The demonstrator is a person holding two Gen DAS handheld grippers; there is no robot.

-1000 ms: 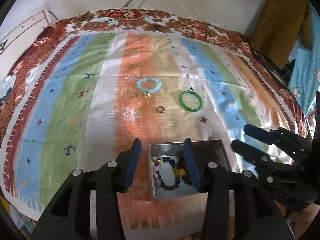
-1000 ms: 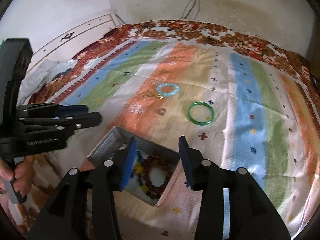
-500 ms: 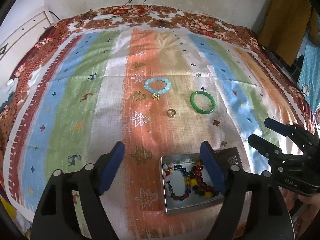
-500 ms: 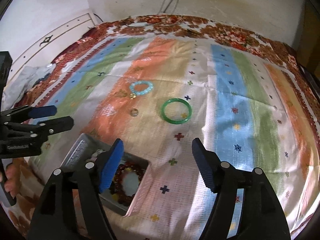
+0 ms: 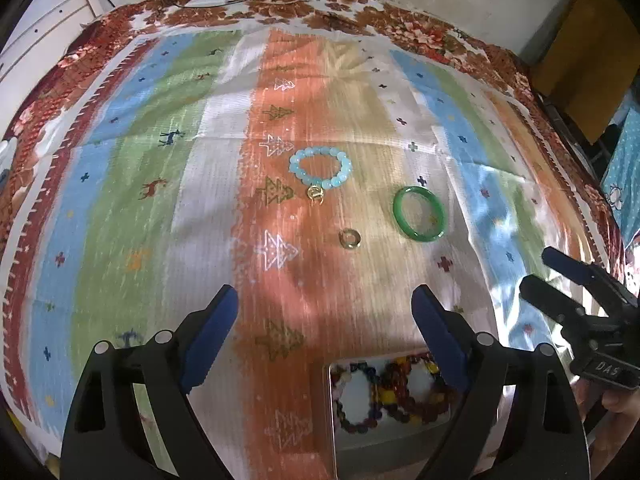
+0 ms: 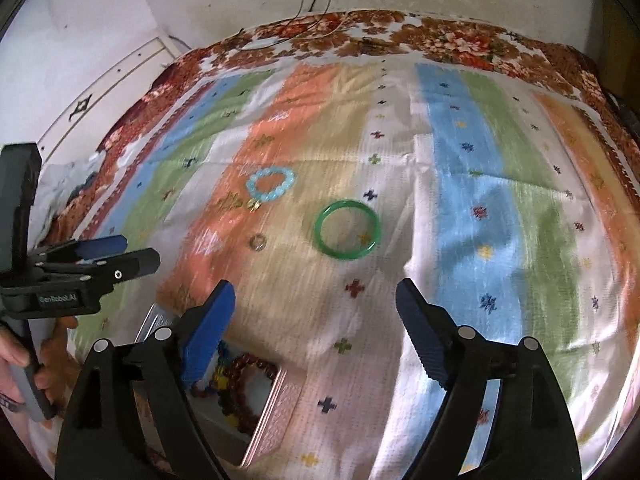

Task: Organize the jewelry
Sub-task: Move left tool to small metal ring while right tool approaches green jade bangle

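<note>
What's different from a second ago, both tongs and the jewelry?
Both tongs have just been opening: left tongs and right tongs now gape wide with nothing between them, and neither took or released anything. Both views slid forward off the tin, toward the loose pieces. Unmoved on the cloth: blue bracelet, green bangle, ring; beaded bracelets lie in the tin as before.

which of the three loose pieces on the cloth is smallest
The small ring, lying between the blue bead bracelet and the green bangle, nearer the tray; both others are far wider loops.
</note>
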